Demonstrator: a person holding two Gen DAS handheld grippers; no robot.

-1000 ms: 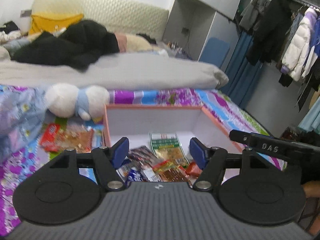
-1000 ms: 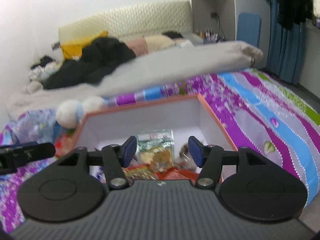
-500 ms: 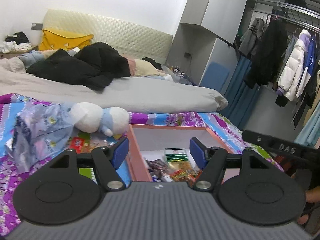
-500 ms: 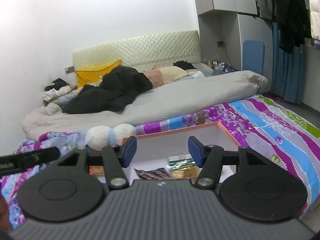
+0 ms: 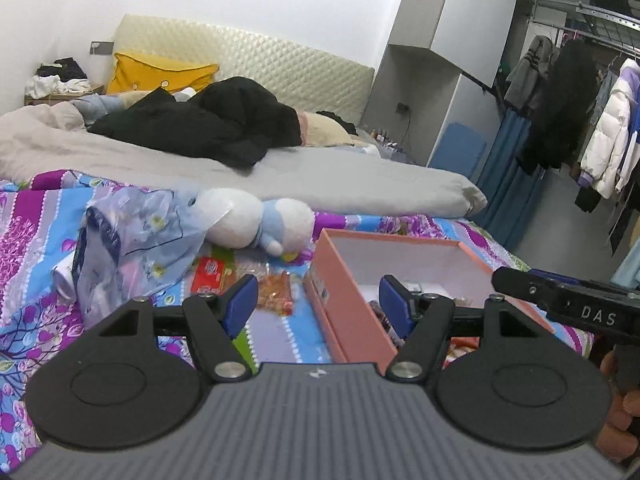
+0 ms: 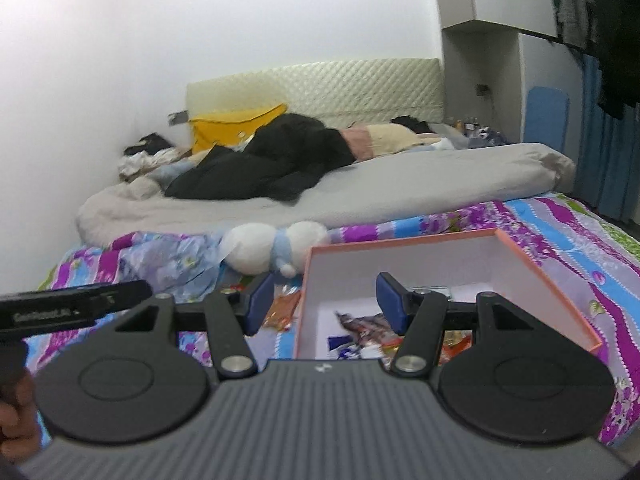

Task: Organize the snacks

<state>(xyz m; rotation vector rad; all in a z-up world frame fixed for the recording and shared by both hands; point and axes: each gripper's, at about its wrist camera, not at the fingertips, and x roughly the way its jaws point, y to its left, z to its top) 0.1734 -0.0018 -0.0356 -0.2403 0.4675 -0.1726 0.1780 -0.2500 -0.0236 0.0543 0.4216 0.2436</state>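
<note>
An orange box (image 5: pixel 344 280) (image 6: pixel 532 268) with a white inside sits on the patterned bedspread and holds several snack packets (image 6: pixel 364 330). Loose snacks lie left of it: a red packet (image 5: pixel 208 276) and an orange-brown bag (image 5: pixel 276 296) (image 6: pixel 282 308). My left gripper (image 5: pixel 314 304) hangs open and empty over the box's left wall. My right gripper (image 6: pixel 320 300) is also open and empty, with its right finger over the box's inside. Both are held back from the box, above the bed's near edge.
A white and blue plush toy (image 5: pixel 256 224) (image 6: pixel 276 248) lies behind the loose snacks. A crumpled clear plastic bag (image 5: pixel 120 248) lies at the left. A grey duvet (image 5: pixel 280 176) and black clothes (image 5: pixel 208 124) cover the far bed. Coats hang on a rack (image 5: pixel 580 120) at the right.
Both grippers have pulled back and away from the box, which now looks smaller and lower in each view. Their jaws stay as wide as before, with nothing in them.
</note>
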